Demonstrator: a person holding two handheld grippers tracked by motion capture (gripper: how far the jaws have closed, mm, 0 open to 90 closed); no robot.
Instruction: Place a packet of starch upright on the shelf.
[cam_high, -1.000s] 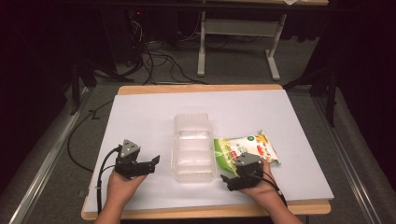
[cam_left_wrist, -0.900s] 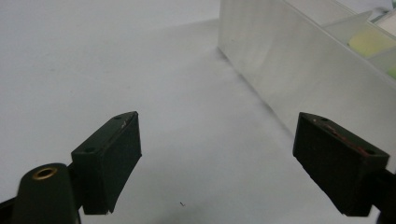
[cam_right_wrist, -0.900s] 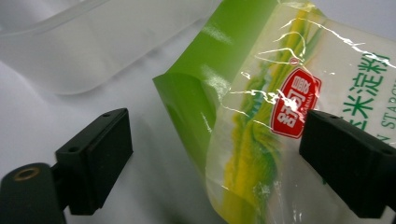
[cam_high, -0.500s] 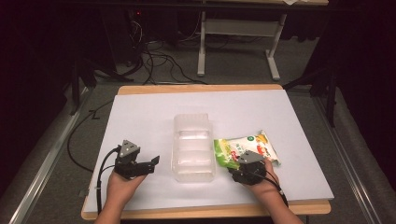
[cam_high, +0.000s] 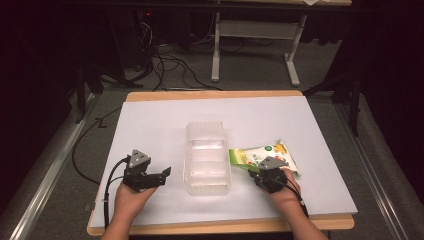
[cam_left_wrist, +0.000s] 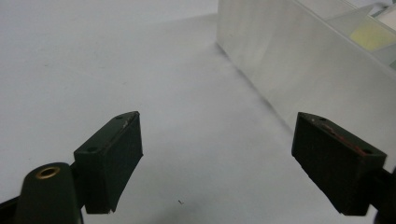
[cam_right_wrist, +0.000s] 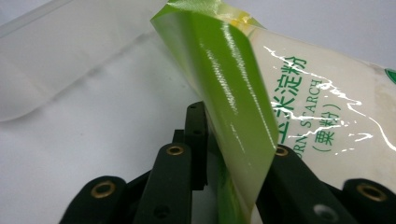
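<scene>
High view: clear plastic container (cam_high: 207, 159) at table (cam_high: 165, 112) centre. Corn starch bag (cam_high: 257, 155) lies just beside it at its 3 o'clock, near end touching or almost touching the container wall. Right gripper (cam_high: 263, 171) sits at the bag's 6 o'clock edge. Left gripper (cam_high: 161, 176) at the container's 9 o'clock, apart from it, resting low over the bare table.

Left gripper view: jaws wide apart, nothing between them; container wall (cam_left_wrist: 299, 60) at 1 o'clock.

Right gripper view: jaws closed together on the bag's green edge (cam_right_wrist: 233, 107), film standing up from the pinch. Container (cam_right_wrist: 60, 51) at 10 o'clock.

Handling, judged: glossy film, slippery; powder fill soft and shifting, so the bag will sag and swing from an edge pinch. Modest weight. Grip the flat sealed edge, not the bulging middle.
</scene>
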